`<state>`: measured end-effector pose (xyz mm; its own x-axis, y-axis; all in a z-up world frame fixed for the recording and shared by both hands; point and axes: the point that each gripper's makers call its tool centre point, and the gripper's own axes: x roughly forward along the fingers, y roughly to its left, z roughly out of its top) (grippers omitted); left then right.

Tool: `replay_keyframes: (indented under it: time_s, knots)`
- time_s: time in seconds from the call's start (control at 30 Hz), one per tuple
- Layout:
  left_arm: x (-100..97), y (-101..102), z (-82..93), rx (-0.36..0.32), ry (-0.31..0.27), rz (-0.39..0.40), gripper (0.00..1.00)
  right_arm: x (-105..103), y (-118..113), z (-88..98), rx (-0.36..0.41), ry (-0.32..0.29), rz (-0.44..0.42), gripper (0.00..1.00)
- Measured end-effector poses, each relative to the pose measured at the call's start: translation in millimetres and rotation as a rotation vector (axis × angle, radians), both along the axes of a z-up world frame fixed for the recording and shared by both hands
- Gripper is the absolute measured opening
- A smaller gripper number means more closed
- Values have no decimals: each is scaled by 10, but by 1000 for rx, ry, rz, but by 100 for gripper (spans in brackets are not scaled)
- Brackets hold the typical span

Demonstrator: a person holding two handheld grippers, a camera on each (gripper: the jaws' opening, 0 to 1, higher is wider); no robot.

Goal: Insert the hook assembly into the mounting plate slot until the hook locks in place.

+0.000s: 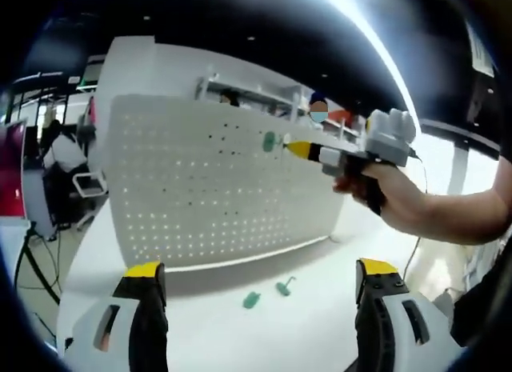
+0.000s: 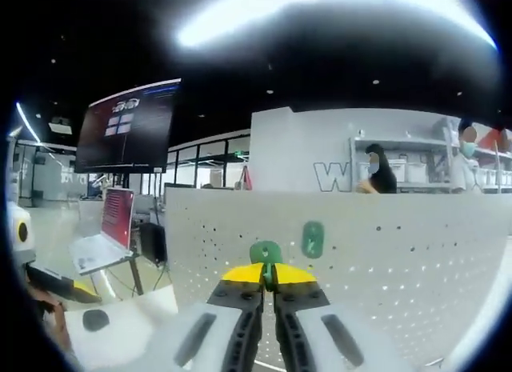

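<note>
At 12 o'clock from the left gripper (image 1: pixel 260 280), a white pegboard (image 1: pixel 200 188) stands upright on a white table (image 1: pixel 312 324). That gripper's two yellow-tipped jaws rise from the bottom of the left gripper view, set wide apart with nothing between them. On the table between the jaws, toward 12 o'clock, lie two loose green hooks: one (image 1: pixel 252 300) flat, and another (image 1: pixel 285 287) just beside it at 2 o'clock from the first. A third green hook (image 1: pixel 270 142) sits on the face of the pegboard, high up near its middle.

From 3 o'clock in the left gripper view a person's hand (image 1: pixel 380 188) brings in the right gripper (image 1: pixel 298 150), its yellow tips at the board just beside that mounted hook, at 3 o'clock from it.

In the right gripper view the right gripper (image 2: pixel 269 274) has its jaws drawn together, pinching a green hook (image 2: pixel 266 253) whose rounded top shows above the yellow tips. The hook is right at the pegboard (image 2: pixel 400 260); whether it touches the holes cannot be told. At 1 o'clock from it another green hook (image 2: pixel 312 238) hangs on the board, apart from the held one. At 9 o'clock a laptop (image 2: pixel 104 228) stands open on a side table, with a dark screen (image 2: pixel 128 128) above it at 11 o'clock.
</note>
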<state>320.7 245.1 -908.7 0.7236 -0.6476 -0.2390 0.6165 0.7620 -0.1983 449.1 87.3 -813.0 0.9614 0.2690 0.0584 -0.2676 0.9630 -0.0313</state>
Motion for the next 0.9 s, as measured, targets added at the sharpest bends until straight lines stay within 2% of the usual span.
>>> replay_keyframes:
  time_s: [0.1,0.2,0.33,0.63,0.9]
  knots:
    - [6,5,-25,-1,15,5,100,72,-133,6,17,0,-38,0]
    - [24,25,36,-39,8,18,100,129,-269,21,24,-4,-76,0]
    - [39,41,61,-27,-2,21,100,219,-467,49,54,-14,-144,0]
    - [44,42,29,-13,6,14,100,456,-655,136,74,-44,-227,0]
    - [55,88,-11,-3,17,23,99,521,-746,127,100,-44,-274,0]
